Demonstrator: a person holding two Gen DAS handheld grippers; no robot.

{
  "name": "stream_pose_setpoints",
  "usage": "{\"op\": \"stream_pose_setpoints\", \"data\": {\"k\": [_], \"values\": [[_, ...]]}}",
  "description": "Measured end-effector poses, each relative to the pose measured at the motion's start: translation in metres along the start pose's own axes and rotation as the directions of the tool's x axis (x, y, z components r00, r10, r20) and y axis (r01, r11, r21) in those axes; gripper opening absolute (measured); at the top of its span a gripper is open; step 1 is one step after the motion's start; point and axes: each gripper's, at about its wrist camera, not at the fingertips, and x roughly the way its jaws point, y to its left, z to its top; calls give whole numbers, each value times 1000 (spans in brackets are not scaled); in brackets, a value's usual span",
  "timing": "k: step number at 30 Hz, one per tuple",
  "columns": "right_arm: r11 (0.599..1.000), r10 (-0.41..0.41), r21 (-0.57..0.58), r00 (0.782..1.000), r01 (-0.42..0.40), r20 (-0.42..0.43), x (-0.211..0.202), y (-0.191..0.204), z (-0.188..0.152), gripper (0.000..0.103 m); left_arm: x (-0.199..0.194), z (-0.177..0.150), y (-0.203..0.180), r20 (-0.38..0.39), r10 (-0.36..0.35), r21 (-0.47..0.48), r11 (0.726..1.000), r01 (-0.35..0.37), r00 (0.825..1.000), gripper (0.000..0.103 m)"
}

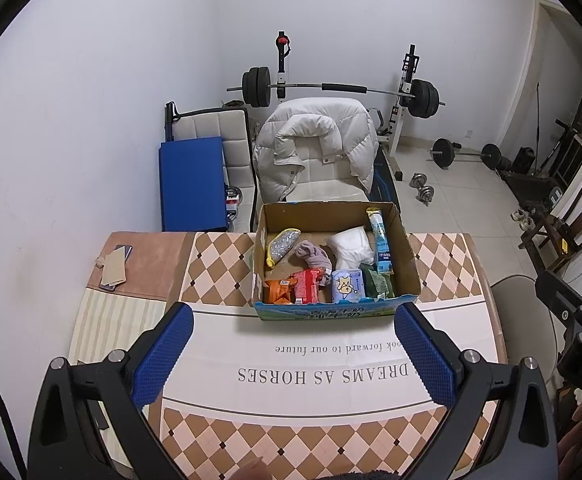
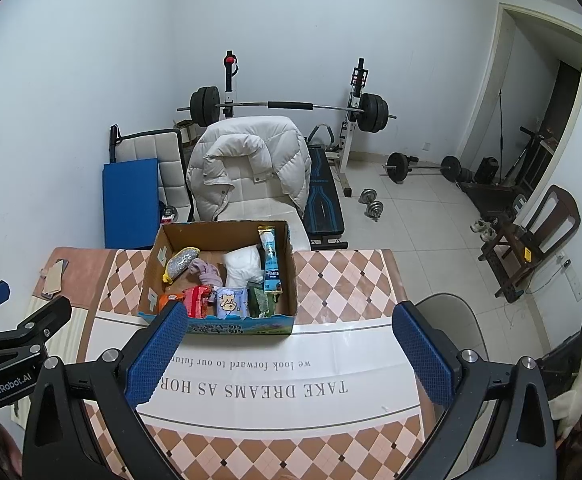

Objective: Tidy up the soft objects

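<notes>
An open cardboard box (image 1: 405, 248) stands on the table at its far side; it also shows in the right wrist view (image 2: 153, 276). Inside lie a silver and yellow scourer (image 1: 282, 245), a purple cloth (image 1: 313, 256), a white bundle (image 1: 351, 248), a tall blue tube pack (image 1: 381, 240), an orange packet (image 1: 279, 291), a red packet (image 1: 307, 286), a blue tissue pack (image 1: 347, 286) and a green sponge (image 1: 379, 284). My left gripper (image 1: 293, 322) is open and empty, in front of the box. My right gripper (image 2: 289, 320) is open and empty, to the box's right front.
The table wears a checked cloth with printed lettering (image 1: 311, 376). A phone and card pieces (image 1: 115, 266) lie at the far left. A chair with a white down jacket (image 1: 315, 144) stands behind the table. A grey chair (image 2: 447, 320) sits at the right. Barbell rack and weights stand behind.
</notes>
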Motion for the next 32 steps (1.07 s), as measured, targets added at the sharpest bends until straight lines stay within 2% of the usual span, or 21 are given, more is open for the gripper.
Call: {"op": "stream_pose_setpoints", "data": {"k": [32], "values": [[1000,-1,-1,1000,1,1,1,1,0,103,3,2,1,8,-2,-5,1000,2,1000,103]]}}
